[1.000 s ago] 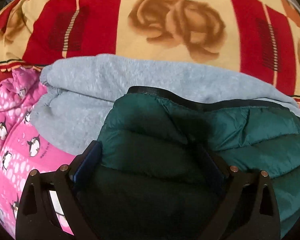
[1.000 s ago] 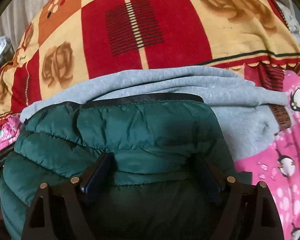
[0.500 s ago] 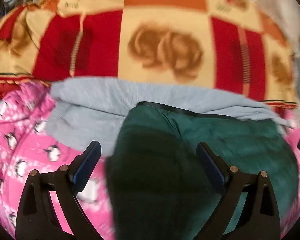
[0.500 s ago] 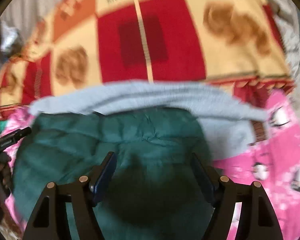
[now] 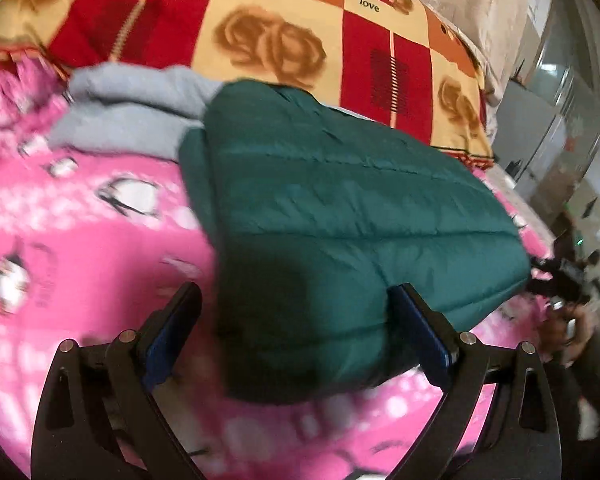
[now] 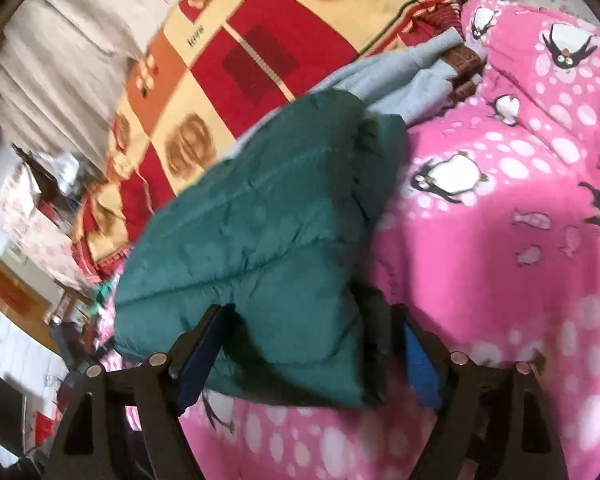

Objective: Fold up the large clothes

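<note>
Green quilted jacket (image 5: 340,216) folded into a compact bundle on the pink penguin blanket (image 5: 80,220) — partly overlapping a grey sweatshirt (image 5: 132,116).

Left gripper (image 5: 296,332) and right gripper (image 6: 312,344) both stand wide, jaws straddling the jacket's near edge without pinching it — a released hold, judged to leave the fold settled beside the patchwork rose quilt (image 5: 268,40).

The right gripper (image 6: 312,344) has its jaws wide apart, and the near edge of a folded dark green puffer jacket (image 6: 268,236) lies between them. The jacket rests on a pink blanket with penguins (image 6: 520,208). Behind it, touching, lies a grey garment (image 6: 396,80), and further back a red and yellow blanket with roses (image 6: 260,52).
</note>
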